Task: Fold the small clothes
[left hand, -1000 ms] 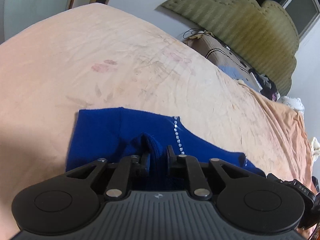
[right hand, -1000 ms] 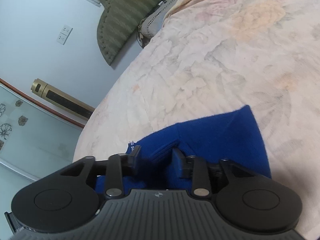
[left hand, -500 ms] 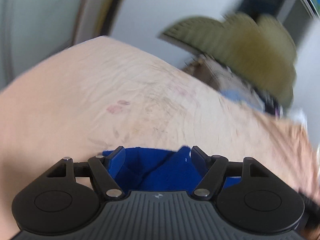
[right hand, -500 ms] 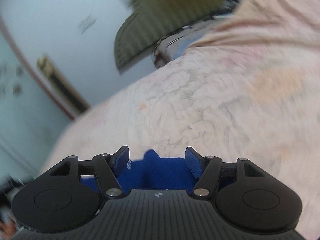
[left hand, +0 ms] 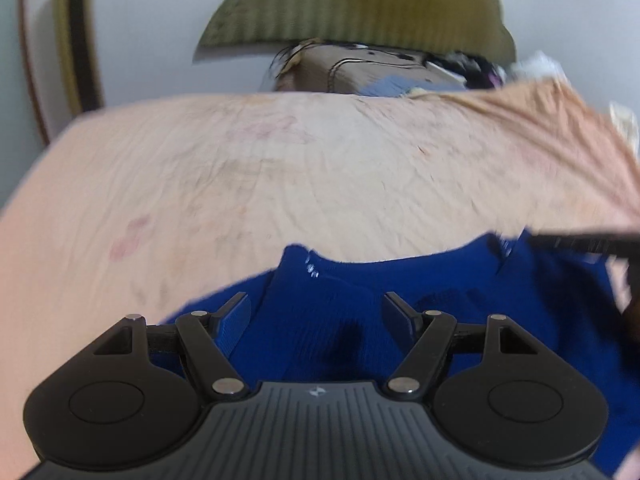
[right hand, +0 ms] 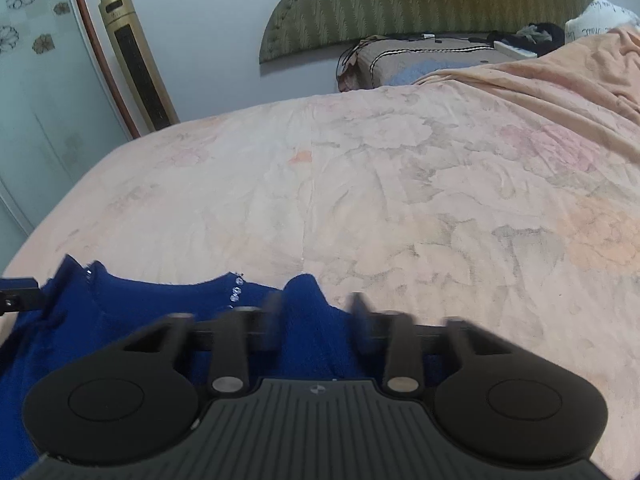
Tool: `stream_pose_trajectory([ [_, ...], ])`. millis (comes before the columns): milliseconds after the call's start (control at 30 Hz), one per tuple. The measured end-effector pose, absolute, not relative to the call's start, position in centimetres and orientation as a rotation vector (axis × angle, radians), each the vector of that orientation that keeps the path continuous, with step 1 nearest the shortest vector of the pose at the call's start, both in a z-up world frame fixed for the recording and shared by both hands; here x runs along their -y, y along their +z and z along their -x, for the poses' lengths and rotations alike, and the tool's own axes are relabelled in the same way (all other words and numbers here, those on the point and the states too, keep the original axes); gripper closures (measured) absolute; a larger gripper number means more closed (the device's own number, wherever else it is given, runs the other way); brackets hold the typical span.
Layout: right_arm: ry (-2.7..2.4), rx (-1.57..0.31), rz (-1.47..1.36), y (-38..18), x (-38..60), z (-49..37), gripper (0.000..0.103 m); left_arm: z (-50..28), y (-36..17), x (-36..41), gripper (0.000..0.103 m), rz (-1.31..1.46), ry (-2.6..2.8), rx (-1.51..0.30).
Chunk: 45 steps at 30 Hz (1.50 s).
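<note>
A small royal-blue knit garment [left hand: 420,304] is lying on the peach floral bedsheet [left hand: 280,184], at the near edge of both views. In the left wrist view its far edge is curving in a shallow scoop, with a raised point of fabric at the left end carrying a short row of small clear rhinestones [left hand: 311,268]. The cloth is lying rumpled, with soft folds and dark creases across its middle. In the right wrist view the same blue garment [right hand: 132,300] is showing a scooped far edge, a vertical row of rhinestones [right hand: 236,290], and a rounded hump of fabric [right hand: 304,292] standing up just to their right.
</note>
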State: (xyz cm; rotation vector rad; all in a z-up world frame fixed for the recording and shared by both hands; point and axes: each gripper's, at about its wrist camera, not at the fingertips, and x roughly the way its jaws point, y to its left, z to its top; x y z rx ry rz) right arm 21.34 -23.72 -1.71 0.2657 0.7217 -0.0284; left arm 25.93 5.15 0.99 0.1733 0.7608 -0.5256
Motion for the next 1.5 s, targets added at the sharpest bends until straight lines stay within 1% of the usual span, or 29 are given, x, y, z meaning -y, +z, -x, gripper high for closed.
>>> stream_pose_trajectory([
  [33,-0.034,-0.712,-0.269,-1.6,23.7,-21.1,0.095,-25.9,0.8,-4.7,0.032,-0.203,-0.510,-0.753],
  [67,-0.042,-0.699,-0.274,-1.5,23.9,-20.9,0.096,-26.0,0.4,-4.5,0.050,-0.211,-0.489,-0.761],
  [100,-0.053,-0.685,-0.278,-1.3,24.0,-20.6,0.097,-26.3,0.1,-4.6,0.080,-0.198,-0.483,-0.786],
  [133,-0.065,-0.670,-0.281,-1.2,24.2,-20.2,0.097,-26.6,-0.1,-4.8,0.088,-0.175,-0.476,-0.813],
  [200,-0.091,-0.647,-0.287,-0.9,24.6,-19.7,0.098,-26.7,-0.2,-5.8,0.097,-0.124,-0.451,-0.802],
  [367,-0.147,-0.626,-0.332,-1.2,25.8,-19.0,0.098,-26.6,0.6,-7.6,0.098,-0.085,-0.393,-0.745],
  [400,-0.173,-0.626,-0.329,-1.4,25.8,-19.0,0.102,-26.7,0.6,-7.9,0.098,-0.084,-0.378,-0.746],
  [600,-0.257,-0.636,-0.323,-2.0,26.5,-18.5,0.102,-26.5,-0.1,-8.5,0.098,-0.096,-0.331,-0.745],
  [667,-0.242,-0.624,-0.343,-1.6,26.5,-17.9,0.085,-26.4,-0.1,-8.4,0.098,-0.093,-0.343,-0.756],
  [733,-0.163,-0.608,-0.359,-0.7,26.0,-17.3,0.084,-25.8,0.4,-8.4,0.096,-0.098,-0.329,-0.739],
  [767,-0.101,-0.612,-0.351,-0.5,25.4,-17.0,0.081,-25.5,0.8,-8.3,0.096,-0.108,-0.322,-0.741],
  [800,-0.057,-0.626,-0.334,-0.3,24.7,-16.9,0.071,-25.1,1.1,-8.3,0.094,-0.110,-0.321,-0.745],
  [833,-0.014,-0.648,-0.306,-0.3,23.8,-16.7,0.066,-24.6,1.4,-8.3,0.093,-0.105,-0.324,-0.747],
  [867,0.022,-0.677,-0.273,-0.4,22.9,-16.7,0.064,-24.0,1.6,-8.5,0.091,-0.102,-0.334,-0.752],
  [900,0.047,-0.712,-0.229,-0.7,22.0,-16.6,0.061,-23.5,1.6,-8.7,0.084,-0.103,-0.345,-0.765],
  [933,0.041,-0.743,-0.181,-1.1,21.2,-16.6,0.057,-23.0,1.5,-8.9,0.072,-0.102,-0.349,-0.780],
  [1000,-0.028,-0.753,-0.114,-1.7,20.8,-16.3,0.057,-21.6,1.1,-9.8,0.059,-0.098,-0.345,-0.812],
  [1033,-0.058,-0.742,-0.128,-1.6,21.0,-16.0,0.056,-20.6,0.9,-10.6,0.058,-0.090,-0.352,-0.817],
  [1100,-0.170,-0.730,-0.133,-0.7,21.1,-15.1,0.054,-18.8,0.6,-12.1,0.058,-0.072,-0.380,-0.830],
  [1133,-0.189,-0.708,-0.113,-0.1,20.8,-14.4,0.049,-17.8,0.6,-13.0,0.058,-0.054,-0.398,-0.831],
  [1167,-0.181,-0.683,-0.097,0.5,20.2,-13.6,0.048,-16.7,0.6,-14.0,0.058,-0.034,-0.414,-0.831],
  [1267,-0.044,-0.650,-0.107,1.7,18.1,-10.9,0.040,-14.3,0.5,-16.0,0.058,0.004,-0.448,-0.831],
  [1333,0.046,-0.654,-0.115,1.7,16.5,-9.3,0.033,-13.2,0.3,-16.7,0.059,0.027,-0.466,-0.835],
  [1400,0.067,-0.670,-0.108,1.2,15.4,-8.3,0.032,-12.5,0.1,-17.2,0.061,0.051,-0.499,-0.842],
  [1433,0.058,-0.683,-0.108,0.8,15.0,-7.9,0.032,-12.2,0.0,-17.2,0.074,0.053,-0.503,-0.841],
  [1467,0.044,-0.696,-0.118,0.4,14.9,-7.6,0.032,-12.0,-0.1,-17.2,0.082,0.048,-0.506,-0.850],
  [1500,0.030,-0.702,-0.136,0.1,14.9,-7.4,0.032,-11.8,-0.3,-17.2,0.093,0.045,-0.507,-0.863],
])
